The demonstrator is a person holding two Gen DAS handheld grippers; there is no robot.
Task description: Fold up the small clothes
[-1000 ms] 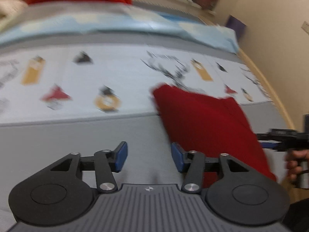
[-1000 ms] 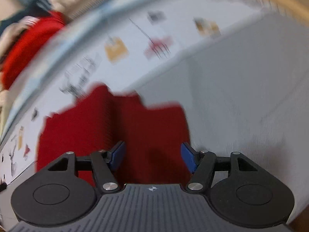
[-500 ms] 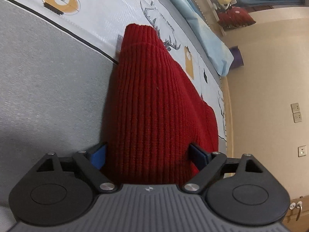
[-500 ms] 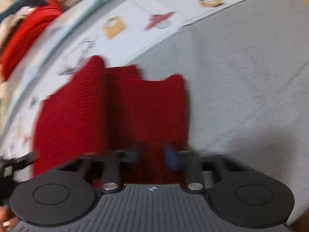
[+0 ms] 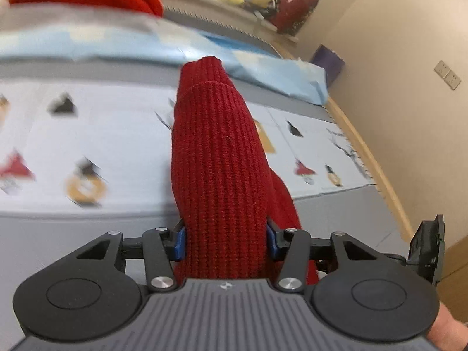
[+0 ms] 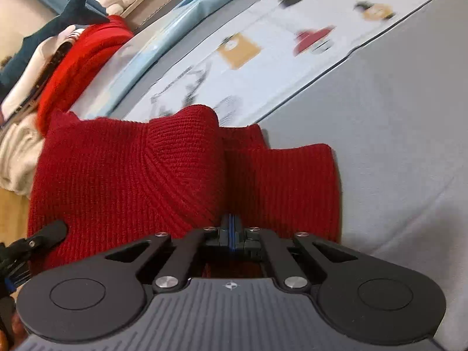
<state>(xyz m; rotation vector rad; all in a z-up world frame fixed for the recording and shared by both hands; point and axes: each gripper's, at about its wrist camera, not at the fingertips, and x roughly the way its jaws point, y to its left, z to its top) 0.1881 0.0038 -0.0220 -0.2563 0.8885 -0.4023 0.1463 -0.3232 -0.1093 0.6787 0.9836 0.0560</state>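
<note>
One bed (image 6: 409,146), covered in grey fabric with a pale printed sheet (image 5: 87,134) across the upper half of both views, fills the scene. A dark red knitted garment (image 6: 131,181) is spread on it, centre-left in the right wrist view. A bunched fold of it is seen between the pads of the left gripper (image 5: 225,242), whose jaws are closing. The right gripper (image 6: 231,232) is clenched at the garment's near edge, low in the frame; whether knit is pinched cannot be told.
</note>
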